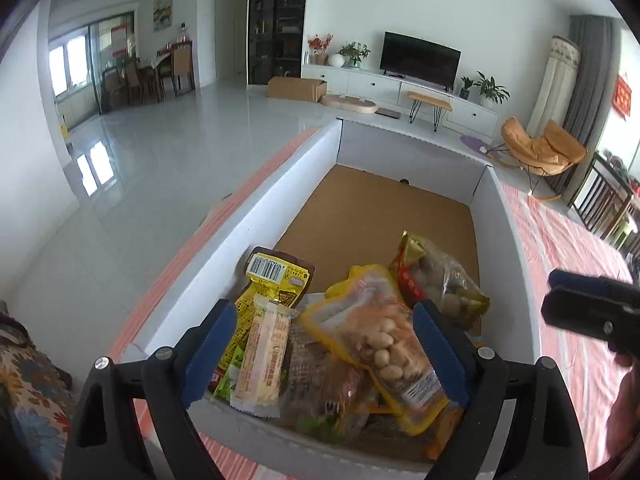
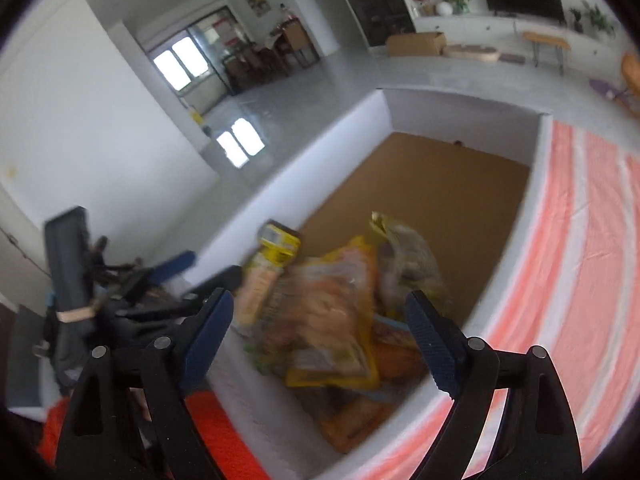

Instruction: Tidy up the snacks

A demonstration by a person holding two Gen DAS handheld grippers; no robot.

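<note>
Two claws wide apart, holding nothing: left claw [image 1: 324, 344], right claw [image 2: 320, 334] | pile of shiny snack bags [image 1: 360, 340] just below both, inside white box with brown floor [image 1: 280, 200] | striped pink-and-white cloth [image 2: 580, 240] beside box

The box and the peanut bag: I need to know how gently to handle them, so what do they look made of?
The box looks like stiff white board or foam, matte, with thick flat walls; its floor is plain brown cardboard or cork, hard to tell which. The peanut bag looks like thin glossy plastic film: it is clear in the middle, shows the nuts, and creases and glints.
</note>
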